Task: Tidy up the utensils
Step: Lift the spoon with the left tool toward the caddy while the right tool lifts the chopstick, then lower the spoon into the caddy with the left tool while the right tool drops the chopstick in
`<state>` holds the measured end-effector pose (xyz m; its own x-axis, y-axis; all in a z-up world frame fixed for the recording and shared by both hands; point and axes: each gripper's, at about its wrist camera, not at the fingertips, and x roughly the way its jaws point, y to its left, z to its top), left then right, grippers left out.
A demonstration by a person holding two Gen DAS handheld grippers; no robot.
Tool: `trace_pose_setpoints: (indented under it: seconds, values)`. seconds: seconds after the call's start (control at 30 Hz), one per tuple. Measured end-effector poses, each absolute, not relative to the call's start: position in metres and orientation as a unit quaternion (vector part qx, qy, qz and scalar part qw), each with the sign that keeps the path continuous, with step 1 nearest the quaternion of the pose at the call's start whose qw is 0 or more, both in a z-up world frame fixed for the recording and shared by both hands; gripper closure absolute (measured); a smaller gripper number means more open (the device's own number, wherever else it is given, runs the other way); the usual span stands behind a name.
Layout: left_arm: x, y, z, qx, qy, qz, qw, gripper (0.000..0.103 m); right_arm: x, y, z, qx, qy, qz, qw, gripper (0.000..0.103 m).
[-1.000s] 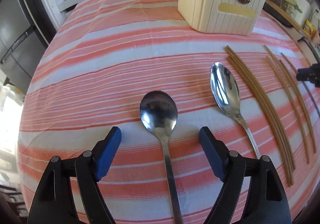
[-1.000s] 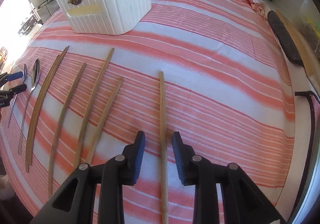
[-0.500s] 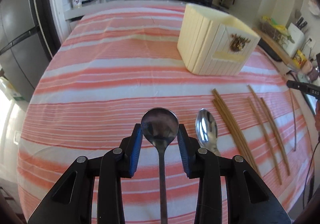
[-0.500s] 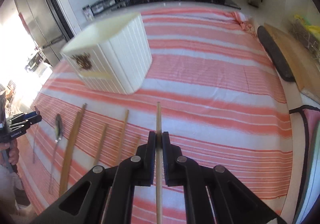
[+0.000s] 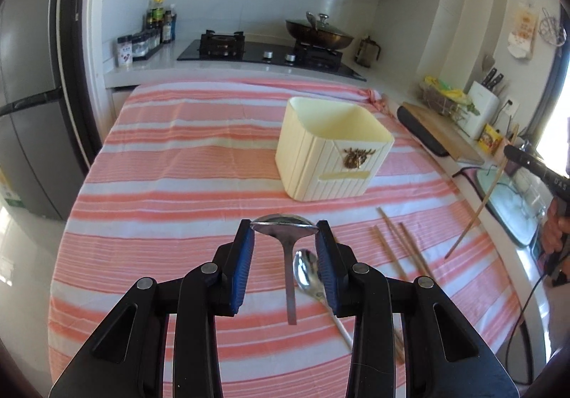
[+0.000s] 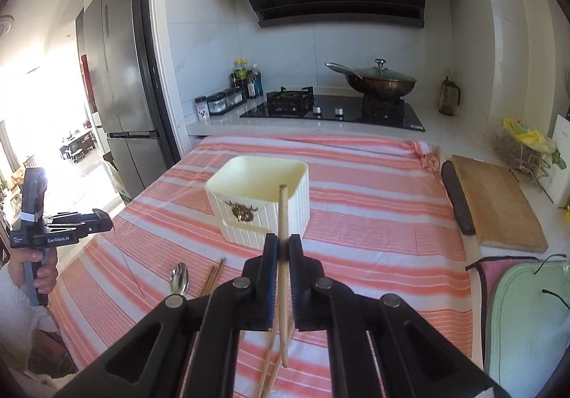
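Left tongs (image 5: 284, 241) clamp a large spoon (image 5: 285, 232) by its bowl, lifted short of the cream holder (image 5: 331, 163). Right tongs (image 6: 282, 252) pinch one chopstick (image 6: 283, 216), raised before the holder. Small spoon (image 5: 307, 270) lies on the table (image 5: 178, 156).

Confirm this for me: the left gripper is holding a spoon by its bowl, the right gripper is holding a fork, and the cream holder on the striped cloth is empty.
One thing is wrong. The right gripper is shut on a wooden chopstick, not a fork, as the right wrist view shows. The rest stands: the left gripper holds the spoon by its bowl, and the cream holder on the striped cloth looks empty.
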<state>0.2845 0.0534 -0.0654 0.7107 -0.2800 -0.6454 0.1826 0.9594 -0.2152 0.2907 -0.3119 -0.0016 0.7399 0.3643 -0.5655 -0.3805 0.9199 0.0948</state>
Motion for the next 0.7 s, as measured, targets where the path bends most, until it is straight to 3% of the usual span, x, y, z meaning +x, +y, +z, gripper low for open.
trace_pose_setpoints:
  seconds: [0.4,0.53,0.7]
  values:
    - [0.358,0.041,0.072,-0.11,0.219,-0.136,0.96,0.068,0.361,-0.266,0.092,-0.003,0.162,0.215,0.963,0.096]
    - [0.404,0.018,0.069,-0.109,0.205,-0.117,0.966,0.068,0.39,-0.242,0.082,-0.01,0.135,0.203,0.97,0.096]
    - [0.474,-0.008,0.016,-0.101,0.31,-0.118,0.938,0.068,0.45,-0.235,0.032,0.034,0.244,0.199,0.949,0.096]
